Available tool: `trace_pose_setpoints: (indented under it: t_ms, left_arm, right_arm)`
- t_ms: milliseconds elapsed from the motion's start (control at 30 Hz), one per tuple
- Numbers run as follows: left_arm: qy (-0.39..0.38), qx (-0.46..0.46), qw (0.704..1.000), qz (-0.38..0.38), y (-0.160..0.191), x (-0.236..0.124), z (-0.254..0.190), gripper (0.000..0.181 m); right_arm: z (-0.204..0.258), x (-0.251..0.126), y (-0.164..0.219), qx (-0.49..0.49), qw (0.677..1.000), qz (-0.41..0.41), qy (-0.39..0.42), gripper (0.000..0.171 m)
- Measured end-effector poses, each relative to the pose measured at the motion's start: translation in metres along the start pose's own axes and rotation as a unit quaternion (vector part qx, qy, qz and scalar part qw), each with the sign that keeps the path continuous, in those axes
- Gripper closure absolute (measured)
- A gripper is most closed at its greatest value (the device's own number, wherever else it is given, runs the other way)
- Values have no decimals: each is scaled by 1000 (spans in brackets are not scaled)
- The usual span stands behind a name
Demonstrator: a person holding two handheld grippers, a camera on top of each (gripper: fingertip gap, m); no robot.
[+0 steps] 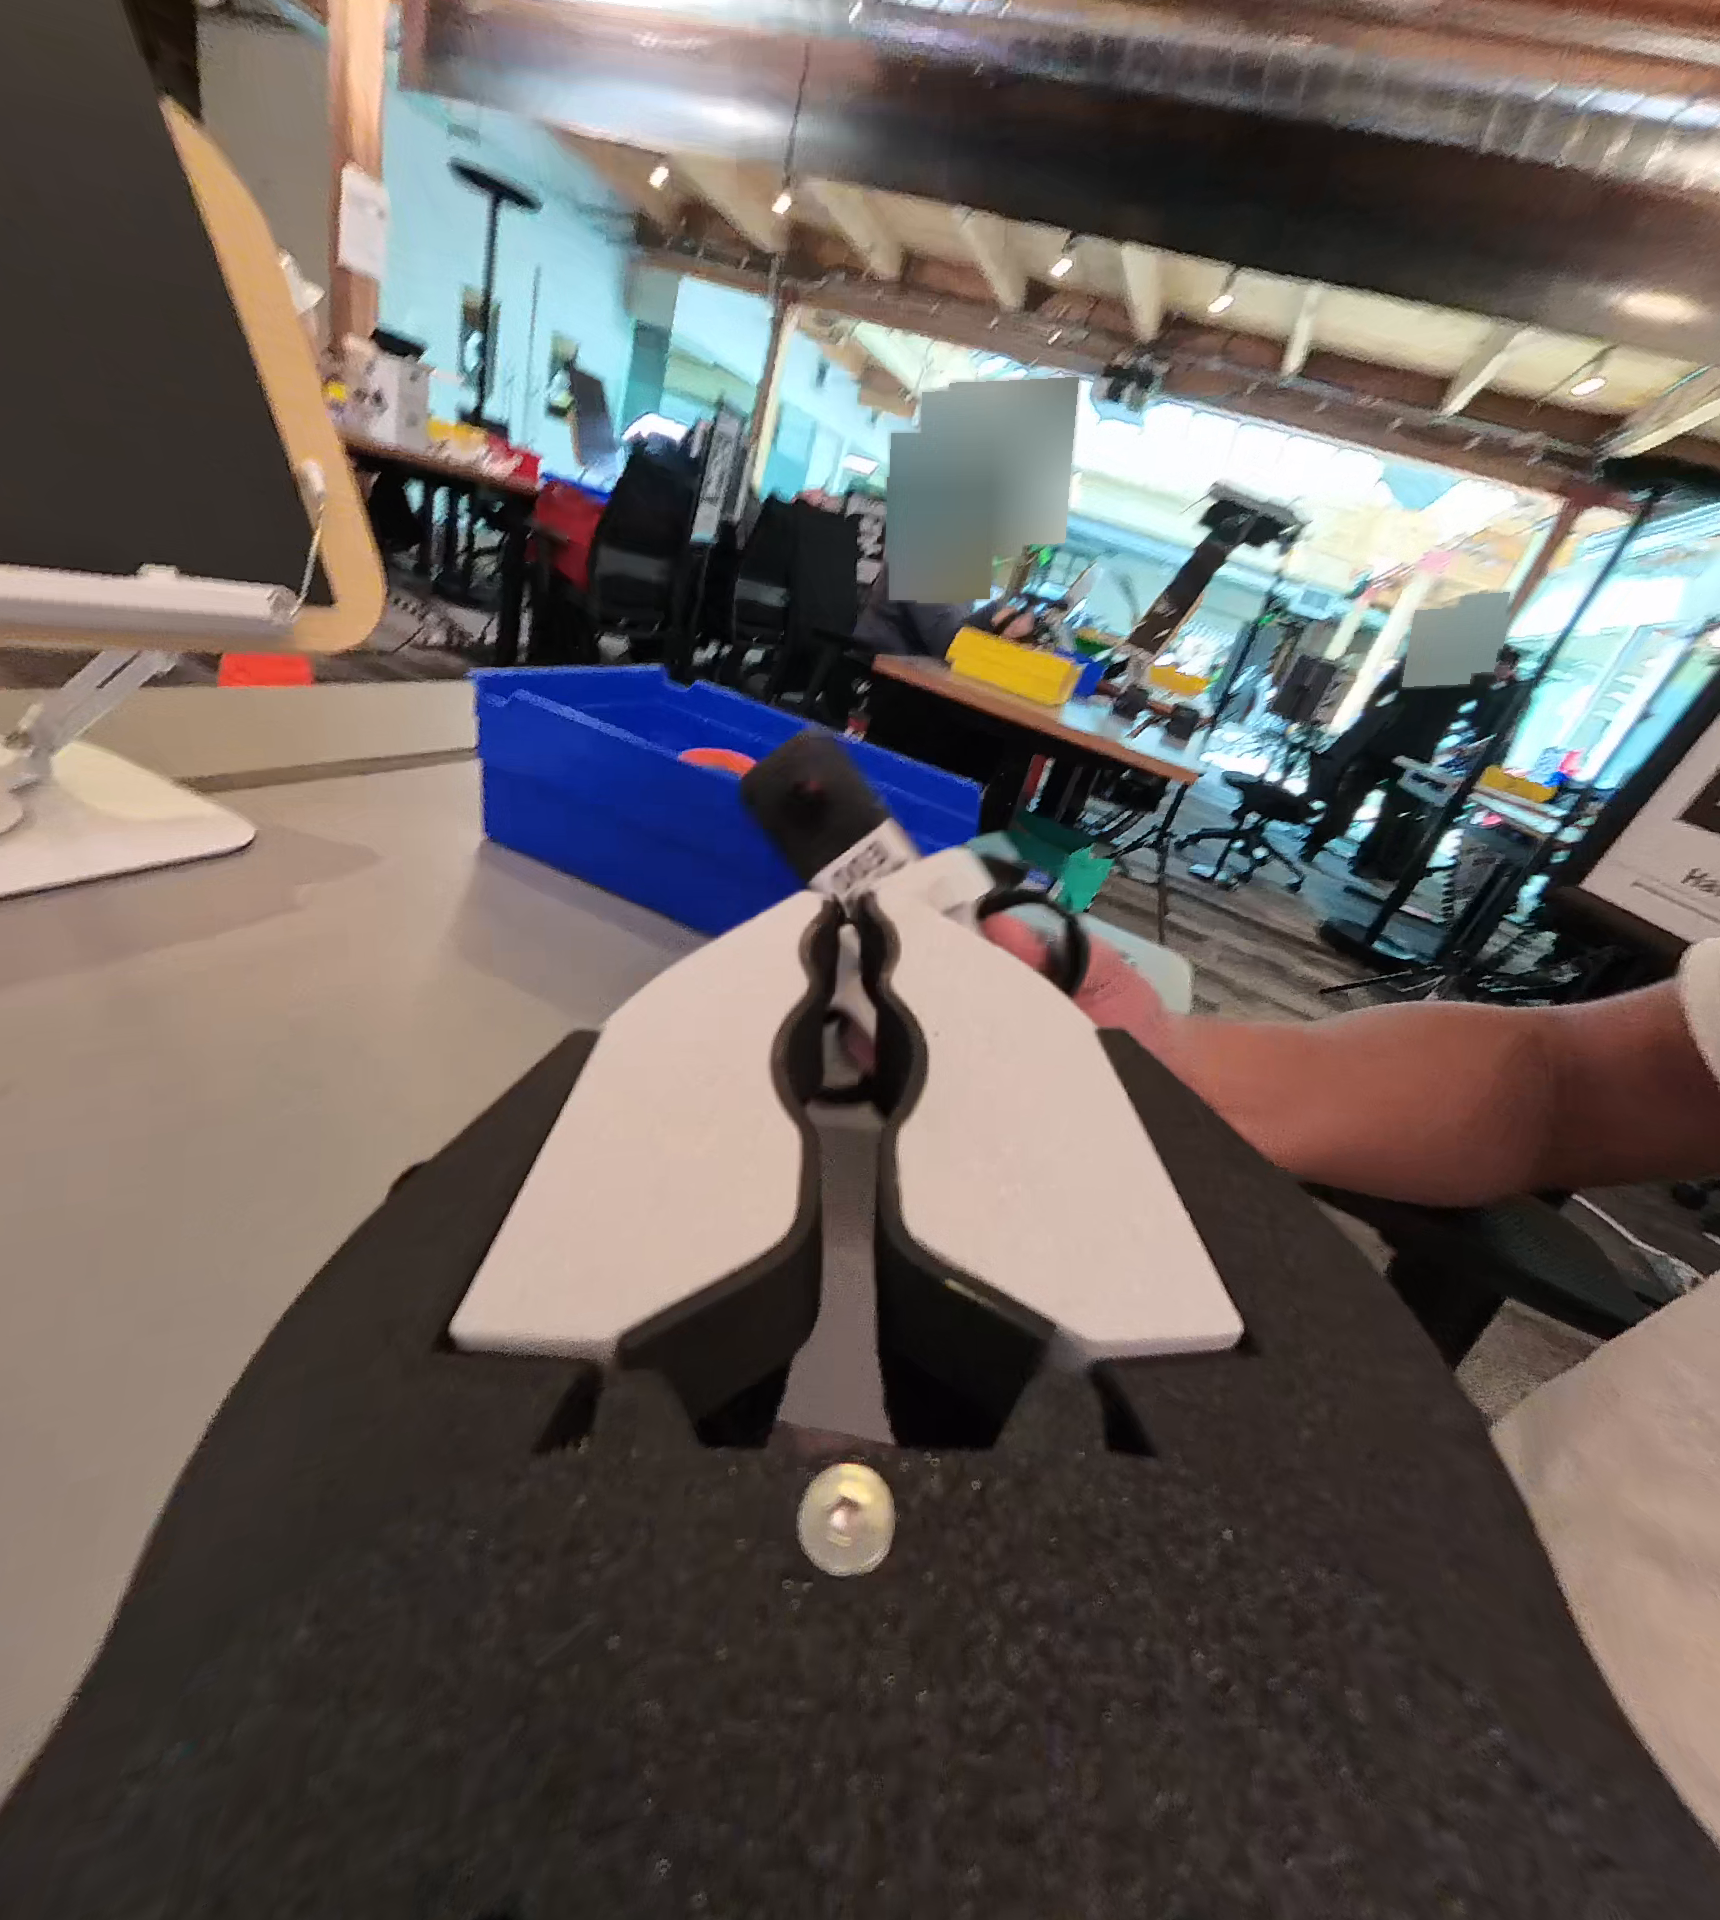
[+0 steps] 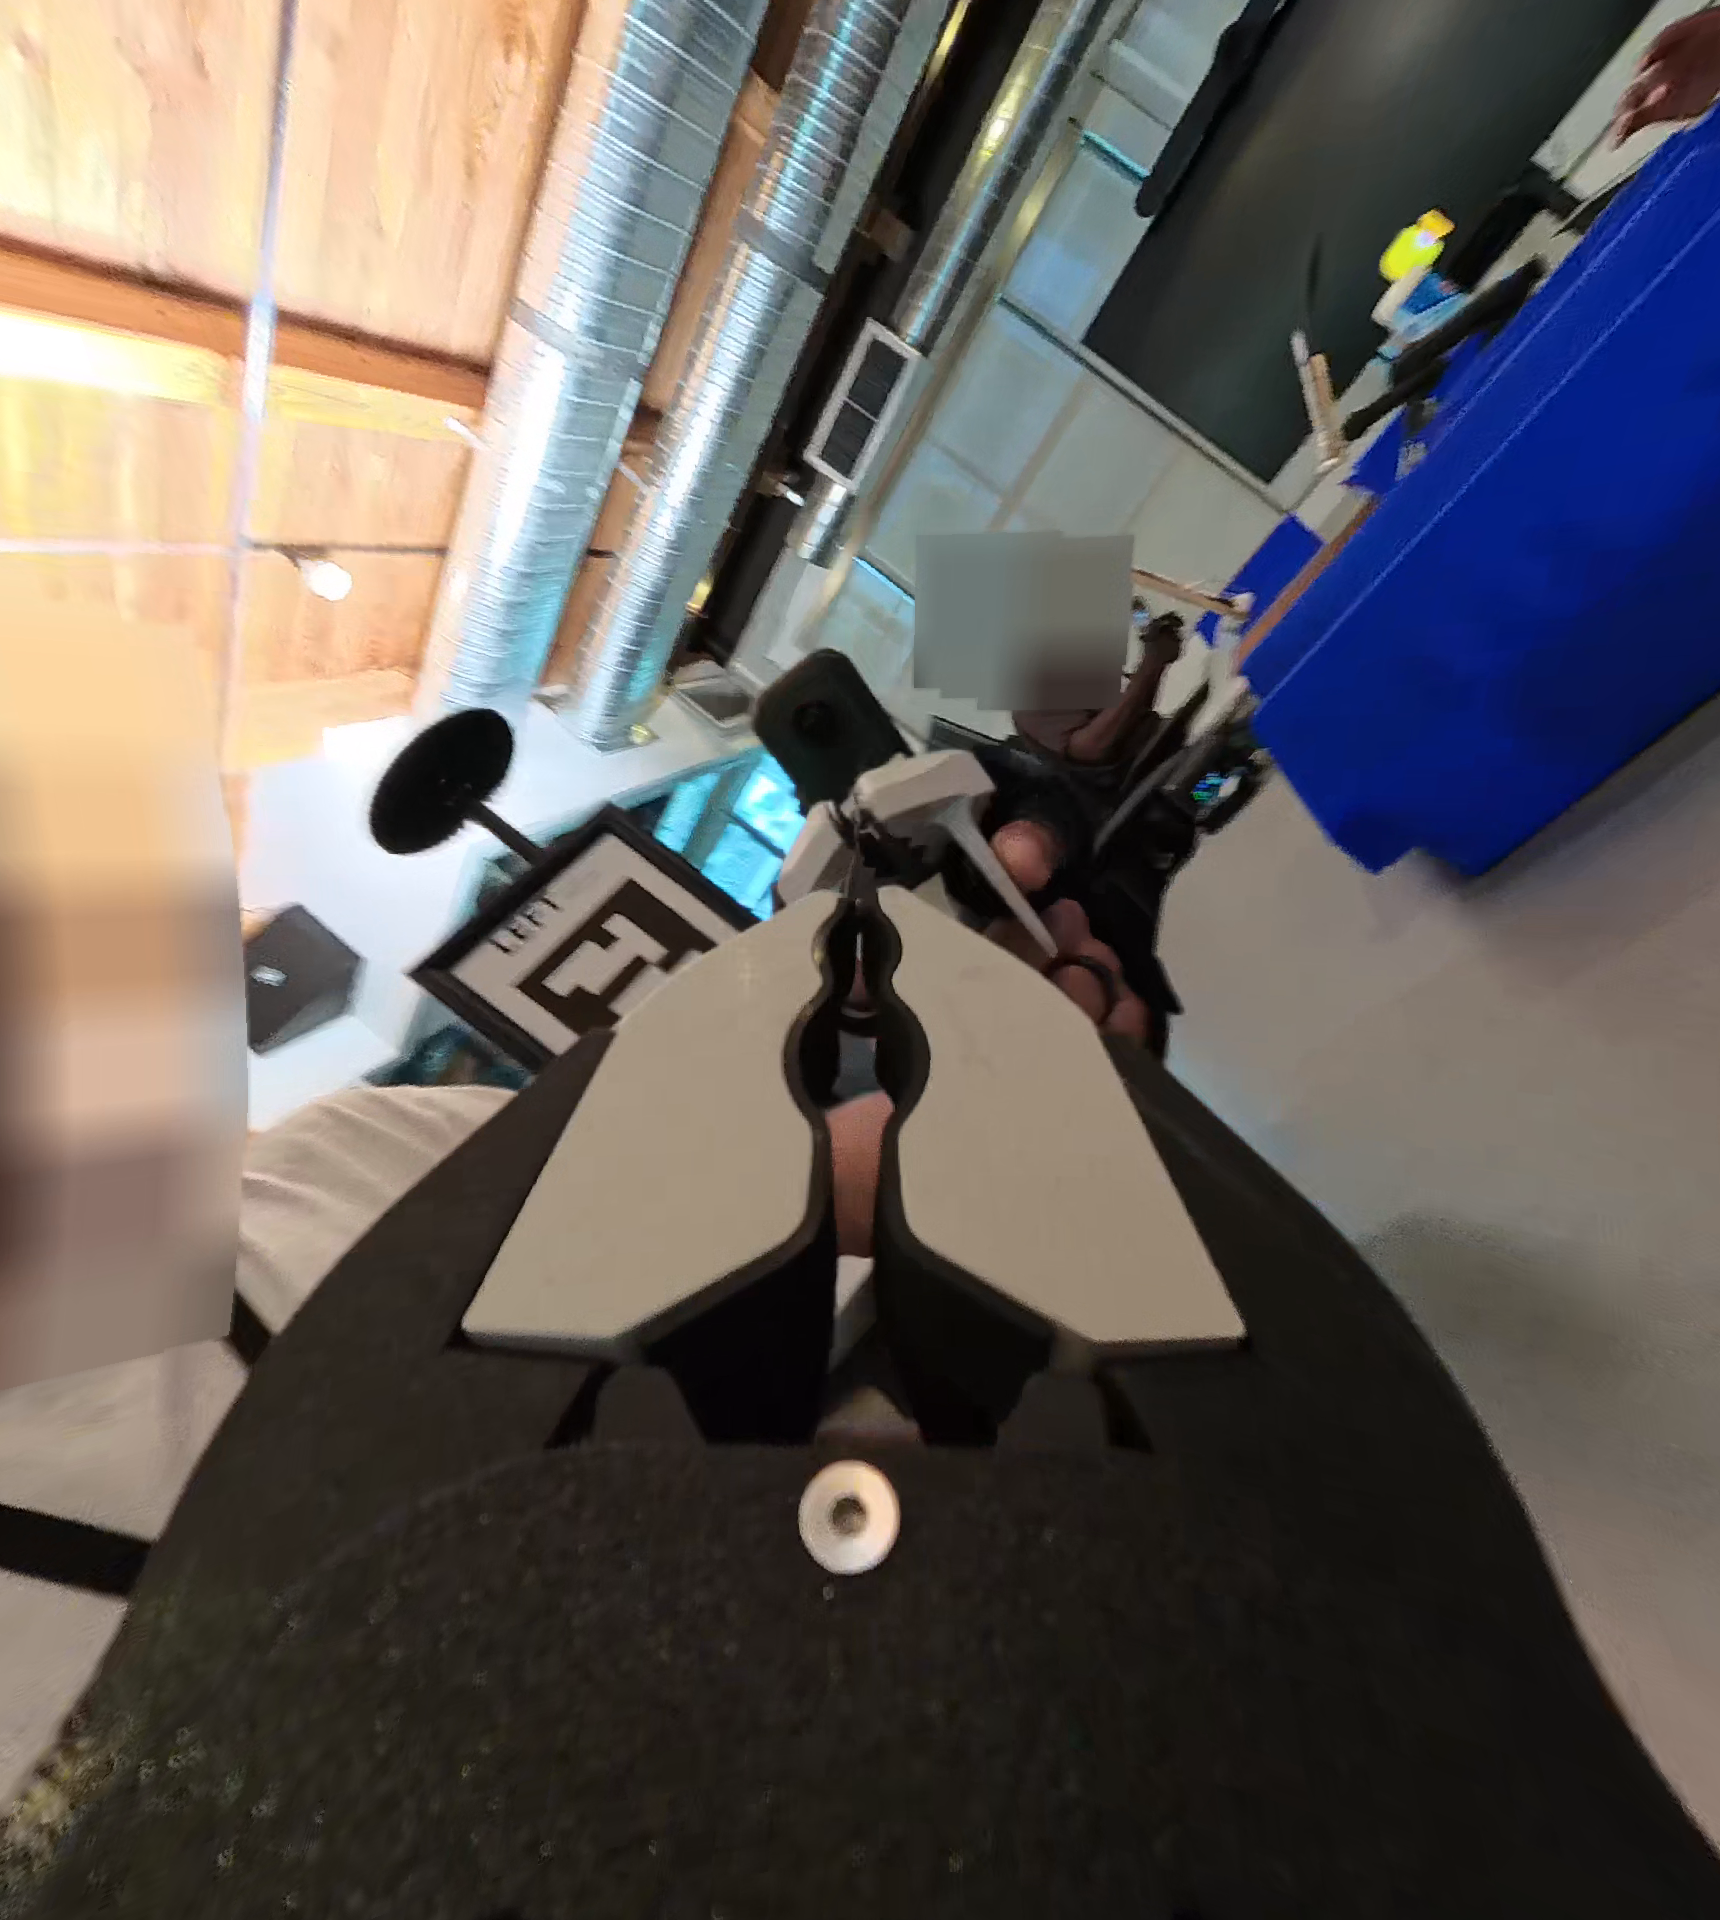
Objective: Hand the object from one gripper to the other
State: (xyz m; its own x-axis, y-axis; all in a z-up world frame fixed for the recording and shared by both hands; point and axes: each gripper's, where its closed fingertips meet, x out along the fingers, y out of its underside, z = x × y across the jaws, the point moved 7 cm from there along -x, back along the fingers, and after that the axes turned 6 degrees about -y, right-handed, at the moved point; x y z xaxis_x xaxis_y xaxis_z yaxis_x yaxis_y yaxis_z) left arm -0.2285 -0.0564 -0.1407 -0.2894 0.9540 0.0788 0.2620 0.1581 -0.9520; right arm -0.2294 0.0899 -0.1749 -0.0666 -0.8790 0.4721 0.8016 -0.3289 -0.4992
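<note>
Handover item: thin object point(image 1: 848, 914), small, identity unclear, pinched at tips of left gripper point(image 1: 851, 920) and right gripper point(image 2: 861, 914); both jaws pressed together on it, tip to tip, above worktop point(image 1: 212, 1039). Risk: early release or opposing pull drops item; blue bin point(image 1: 627, 790) beyond jaws.

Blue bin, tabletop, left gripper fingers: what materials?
Blue bin: moulded plastic, slight sheen; uniform colour, stepped rim.
Tabletop: probably grey laminate, matte; flat, even, no grain.
Fingers: light-grey plastic, matte, perhaps 3D-printed; finely grainy surface over black inner pads.
</note>
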Motion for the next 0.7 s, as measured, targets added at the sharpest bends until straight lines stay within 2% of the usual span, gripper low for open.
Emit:
trace_pose_setpoints:
  t_ms: [100,133,200,233,267,300,367,400,433,500,600,700]
  left_arm:
    - [-82,16,996,41,6,-9,8,146]
    - [-112,28,992,53,9,-14,10,141]
    - [-157,42,984,70,15,-23,12,139]
    - [-165,43,982,80,19,-27,11,139]
    - [-169,41,981,90,23,-29,9,139]
    - [-170,38,980,96,27,-30,7,139]
    - [-167,42,980,102,30,-29,4,139]
    - [-165,49,979,105,31,-27,2,139]
    - [-163,57,979,109,32,-25,2,140]
    - [-161,69,976,128,36,-21,2,142]
    - [-159,72,974,142,41,-19,0,144]
    - [-164,61,974,145,45,-25,-4,144]
  right_arm:
    - [20,0,-12,-98,992,40,74,170]
    - [34,-1,-21,-141,983,57,103,171]
    - [69,-8,-49,-250,947,85,183,170]
    - [90,-17,-68,-304,919,89,236,170]
    - [111,-31,-89,-354,880,88,306,170]
    - [131,-50,-113,-404,823,85,391,170]
    - [165,-103,-159,-461,669,80,577,170]
    - [173,-133,-177,-442,608,93,653,170]
    - [172,-162,-189,-392,571,115,712,170]
    - [152,-212,-201,-280,537,154,780,170]
    - [104,-262,-201,-173,522,199,811,170]
    - [72,-287,-192,-126,527,204,816,170]
